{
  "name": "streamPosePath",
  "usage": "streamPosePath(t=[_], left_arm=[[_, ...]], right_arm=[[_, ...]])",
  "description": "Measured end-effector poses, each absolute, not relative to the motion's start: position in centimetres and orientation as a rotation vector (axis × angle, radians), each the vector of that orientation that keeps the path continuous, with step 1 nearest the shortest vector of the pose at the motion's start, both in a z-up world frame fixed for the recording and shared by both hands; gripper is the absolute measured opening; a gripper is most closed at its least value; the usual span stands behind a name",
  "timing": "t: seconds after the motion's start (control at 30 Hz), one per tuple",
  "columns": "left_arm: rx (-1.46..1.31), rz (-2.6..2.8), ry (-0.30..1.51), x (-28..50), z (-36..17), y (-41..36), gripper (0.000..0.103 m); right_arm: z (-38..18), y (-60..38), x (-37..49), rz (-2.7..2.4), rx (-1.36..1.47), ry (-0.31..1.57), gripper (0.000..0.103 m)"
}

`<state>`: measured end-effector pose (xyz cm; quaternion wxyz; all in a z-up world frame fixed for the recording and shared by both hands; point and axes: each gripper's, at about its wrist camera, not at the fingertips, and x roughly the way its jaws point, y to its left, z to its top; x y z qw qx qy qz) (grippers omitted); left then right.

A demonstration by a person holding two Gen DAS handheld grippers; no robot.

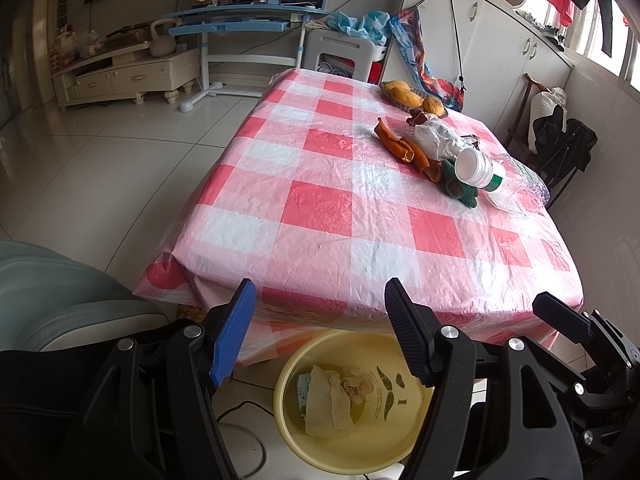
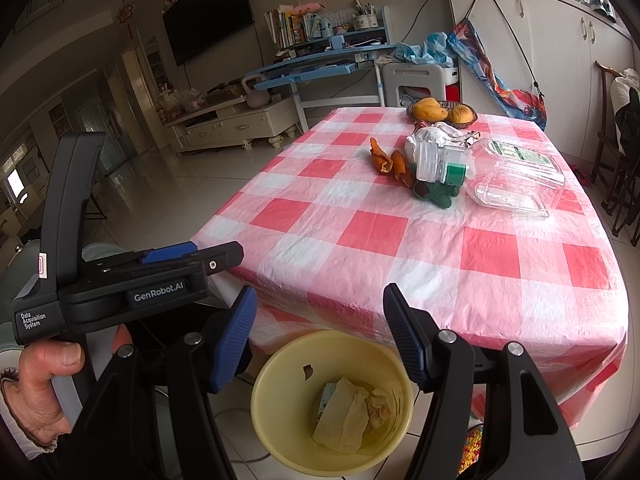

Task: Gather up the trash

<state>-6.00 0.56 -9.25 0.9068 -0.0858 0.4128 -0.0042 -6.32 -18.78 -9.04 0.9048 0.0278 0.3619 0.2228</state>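
A table [image 1: 320,208] under a pink-and-white checked plastic cloth carries the trash in one cluster toward its far right part: two curled orange peels [image 1: 404,148], a crumpled clear plastic bag [image 1: 438,140], a white bottle with a green band [image 1: 480,170] lying on its side, a green scrap [image 1: 458,190] under it, and a clear plastic jar [image 2: 520,184] on its side just beside the bottle. Behind the cluster, a dish [image 2: 442,114] holds two mangoes. The near half of the table lies bare, so nothing stands between the grippers and the trash.

On the floor at the table's near edge sits one yellow bucket [image 2: 280,380], partly tucked under the hanging cloth, with crumpled paper [image 2: 348,416] in the bottom.

The left hand-held gripper [image 1: 320,332] hangs above the bucket with its jaws apart and nothing between them. The right hand-held gripper [image 2: 320,336] is likewise spread and empty; the person's left hand [image 2: 44,384] shows beside it
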Motion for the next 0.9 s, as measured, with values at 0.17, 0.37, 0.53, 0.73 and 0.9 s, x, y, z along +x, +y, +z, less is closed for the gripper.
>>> streamPosePath(t=[0.17,0.37,0.53,0.73,0.9], left_arm=[[-0.177,-0.009,0.852,-6.00,-9.24,0.57,0.064],[-0.178,-0.008,0.852,-5.99,-9.25,0.57,0.064],[-0.177,-0.009,0.852,-5.99,-9.25,0.58,0.064],[-0.178,-0.007,0.853,-5.99,-9.28,0.61,0.064],[-0.178,-0.006,0.853,-5.99,-9.26,0.64,0.064]], right_arm=[[-9.05,-18.79,-6.32,0.460,0.058,0.749,0.063],[-9.05,-18.79,-6.32,0.460,0.057,0.748,0.063],[-9.05,-18.83,-6.27,0.460,0.058,0.748,0.063],[-9.05,-18.93,-6.21,0.458,0.058,0.748,0.063],[-9.05,-18.93,-6.21,0.458,0.058,0.748,0.063]])
